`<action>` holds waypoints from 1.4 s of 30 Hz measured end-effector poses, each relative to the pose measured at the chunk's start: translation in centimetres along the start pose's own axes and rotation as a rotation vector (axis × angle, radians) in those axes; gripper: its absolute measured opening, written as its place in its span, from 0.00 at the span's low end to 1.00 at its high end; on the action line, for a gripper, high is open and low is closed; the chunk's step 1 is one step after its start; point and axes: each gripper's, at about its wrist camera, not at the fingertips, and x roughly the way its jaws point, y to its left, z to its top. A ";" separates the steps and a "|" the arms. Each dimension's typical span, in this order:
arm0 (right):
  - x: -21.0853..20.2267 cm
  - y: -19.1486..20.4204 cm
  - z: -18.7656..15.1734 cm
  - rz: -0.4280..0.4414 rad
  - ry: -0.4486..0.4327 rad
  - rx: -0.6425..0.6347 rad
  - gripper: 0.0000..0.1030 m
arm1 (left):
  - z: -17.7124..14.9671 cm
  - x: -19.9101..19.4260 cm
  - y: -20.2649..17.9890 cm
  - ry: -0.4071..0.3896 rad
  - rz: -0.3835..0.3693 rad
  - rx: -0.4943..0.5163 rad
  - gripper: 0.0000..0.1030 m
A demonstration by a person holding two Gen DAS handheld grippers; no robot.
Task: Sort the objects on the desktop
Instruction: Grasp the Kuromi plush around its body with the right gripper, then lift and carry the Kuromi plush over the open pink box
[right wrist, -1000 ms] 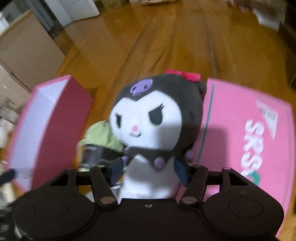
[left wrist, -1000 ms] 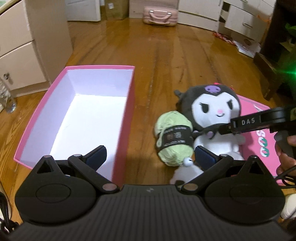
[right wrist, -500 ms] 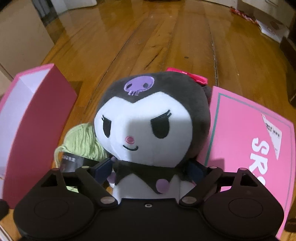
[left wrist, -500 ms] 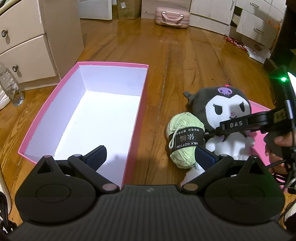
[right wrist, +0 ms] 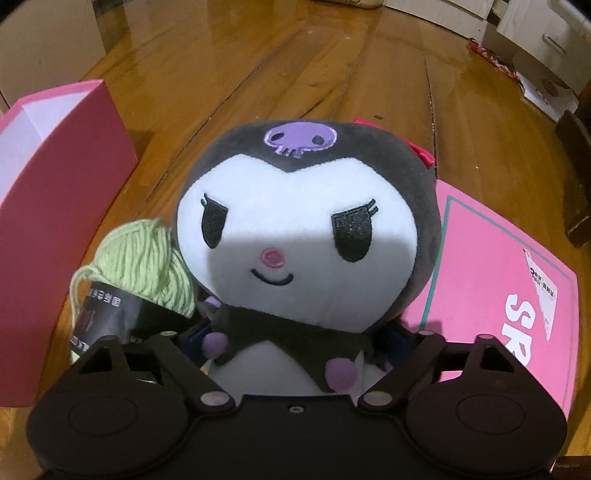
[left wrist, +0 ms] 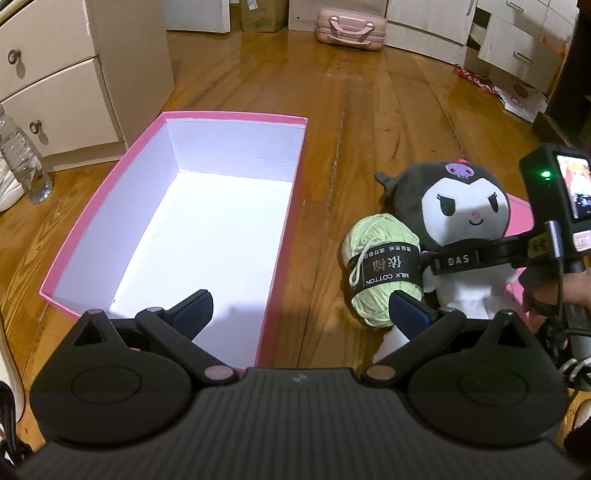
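A black-and-white plush doll with a purple skull mark sits on the wooden floor, leaning against a flat pink lid. My right gripper is open, one jaw on each side of the doll's body just under its collar. A light green yarn ball with a black label lies touching the doll's left side. The open pink box with a white inside stands left of the yarn and holds nothing. My left gripper is open above the box's near right corner. The doll shows there too.
A person's hand holds the right gripper handle at the right. Beige drawers and a water bottle stand at the left. A pink suitcase and white cabinets with open drawers line the far wall.
The right gripper has moved in closer on the doll and its jaws have spread wider around the body. The left gripper has drawn back and stays open.
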 end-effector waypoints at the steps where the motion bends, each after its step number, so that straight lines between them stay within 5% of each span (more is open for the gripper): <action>1: -0.3 -0.1 -0.1 0.005 -0.008 0.003 0.81 | 0.0 -0.1 -0.1 -0.002 -0.001 0.000 1.00; 23: -10.9 -0.4 -2.6 0.158 -0.210 0.146 0.77 | 0.7 -2.1 2.8 -0.053 -0.031 -0.020 1.00; 34: -14.6 7.7 -0.2 0.422 -0.203 0.081 0.77 | 2.0 -3.2 6.2 -0.047 -0.018 0.073 1.00; 42: -11.6 15.4 2.7 0.398 -0.159 -0.025 0.77 | 2.1 -3.6 9.3 -0.066 0.019 0.165 1.00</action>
